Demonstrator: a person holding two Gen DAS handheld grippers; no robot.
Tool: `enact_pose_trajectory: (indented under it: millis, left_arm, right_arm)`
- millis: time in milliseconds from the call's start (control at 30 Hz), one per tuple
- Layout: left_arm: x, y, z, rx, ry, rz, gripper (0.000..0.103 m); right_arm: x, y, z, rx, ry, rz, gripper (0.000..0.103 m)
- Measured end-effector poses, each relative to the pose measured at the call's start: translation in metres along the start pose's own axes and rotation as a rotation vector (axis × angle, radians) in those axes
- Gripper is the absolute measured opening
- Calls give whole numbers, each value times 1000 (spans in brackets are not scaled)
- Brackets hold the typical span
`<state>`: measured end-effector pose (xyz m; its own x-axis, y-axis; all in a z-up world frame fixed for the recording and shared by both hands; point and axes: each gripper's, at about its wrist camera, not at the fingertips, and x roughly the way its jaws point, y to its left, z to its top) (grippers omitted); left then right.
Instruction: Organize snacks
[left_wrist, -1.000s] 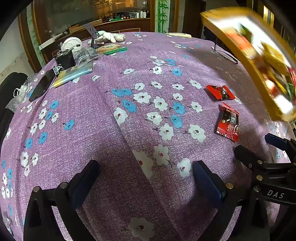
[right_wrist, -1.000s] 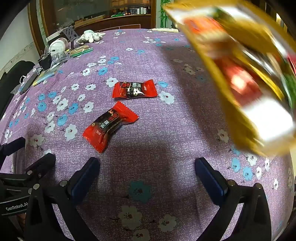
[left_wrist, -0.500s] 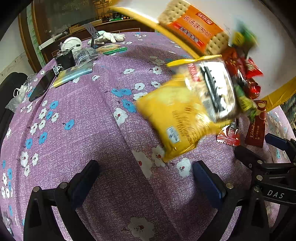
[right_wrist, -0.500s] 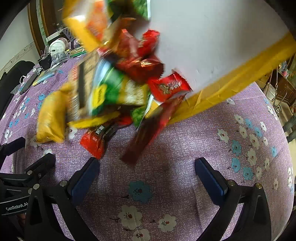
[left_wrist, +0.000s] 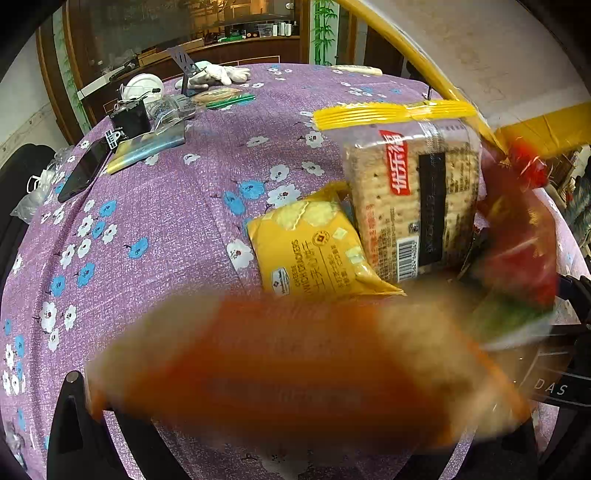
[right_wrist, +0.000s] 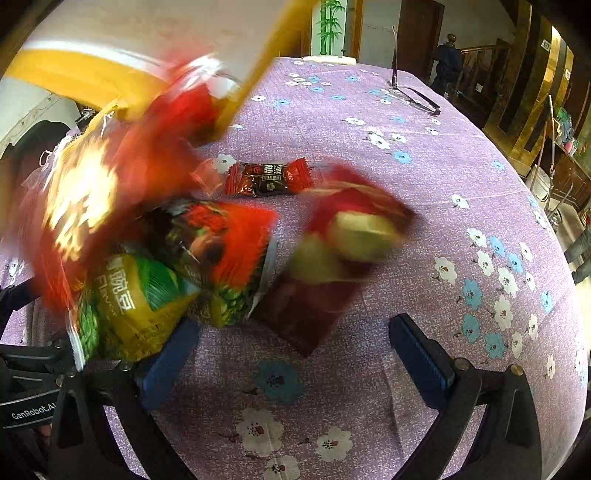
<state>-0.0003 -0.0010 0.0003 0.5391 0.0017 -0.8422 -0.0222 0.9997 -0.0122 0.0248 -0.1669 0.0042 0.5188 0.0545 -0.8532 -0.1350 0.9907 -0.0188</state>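
Watching from afar, I see snacks tumbling out of a tilted yellow-rimmed box (left_wrist: 424, 61) onto the tabletop (right_wrist: 369, 122), just ahead of both hand-held grippers. My right hand-held gripper (right_wrist: 295, 354) is spread wide and empty, low over the purple cloth. My left hand-held gripper I cannot judge: a blurred orange pack (left_wrist: 295, 369) fills the space where its fingers should show.

Ahead of the left one, a yellow cracker pack (left_wrist: 317, 251) lies flat, its edge touching a larger cracker pack (left_wrist: 413, 199) that stands tilted behind it. Ahead of the right one and toward its left finger, a green pea bag (right_wrist: 136, 295) rests against that finger (right_wrist: 170, 362), with a red-and-green bag (right_wrist: 225, 251) leaning on it. A small red candy (right_wrist: 269, 179) lies farther ahead, apart from the pile. A red pack (right_wrist: 354, 229) is mid-air, blurred.

My worries, as guesses: packs in flight could land on or between my fingers and get crushed if I close now. The pea bag leaning on my finger may slide off the near edge when I move. The tilted cracker pack may topple onto its neighbour, and brittle crackers would break under a hard pinch.
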Motion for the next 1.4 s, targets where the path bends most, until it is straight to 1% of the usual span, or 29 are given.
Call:
enact_pose_trajectory:
  millis: [200, 1400]
  left_arm:
    - [-1, -5, -2, 1, 0, 1, 103]
    - [-1, -1, -1, 0, 0, -1, 103]
  right_arm:
    - [1, 1, 0, 0, 0, 0, 103]
    - [2, 3, -2, 0, 0, -1, 103]
